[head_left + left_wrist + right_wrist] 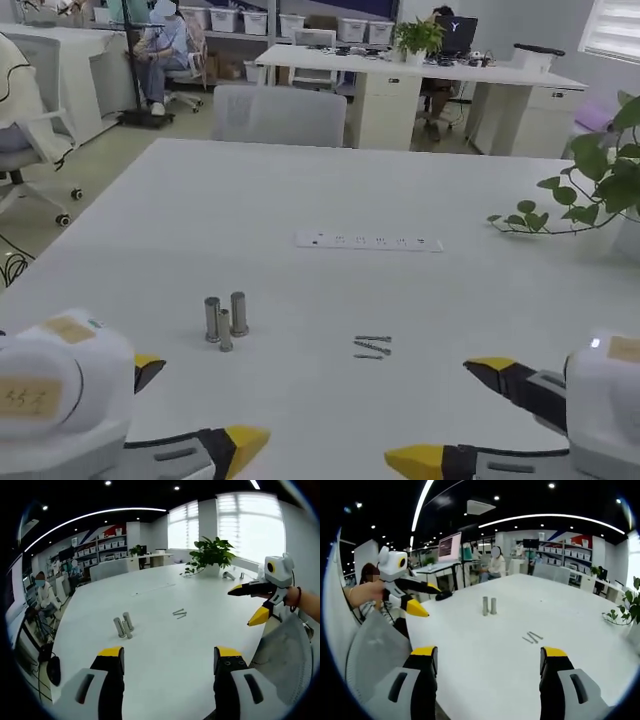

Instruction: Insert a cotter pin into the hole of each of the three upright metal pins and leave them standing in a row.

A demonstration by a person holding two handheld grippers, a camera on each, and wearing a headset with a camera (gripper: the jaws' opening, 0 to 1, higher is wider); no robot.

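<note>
Three short metal pins (226,320) stand upright in a tight cluster on the white table (300,200), left of centre; they also appear as the pins (123,626) and the pins (489,605). Three thin cotter pins (372,347) lie flat to their right, seen too as cotter pins (179,613) and cotter pins (532,637). My left gripper (195,410) hovers at the near left edge, jaws open and empty. My right gripper (455,415) hovers at the near right edge, open and empty as well. Both are well short of the parts.
A white power strip (369,241) lies across the table beyond the parts. A leafy potted plant (590,190) reaches in at the right edge. A grey chair (280,115) stands at the far side, with desks and seated people behind it.
</note>
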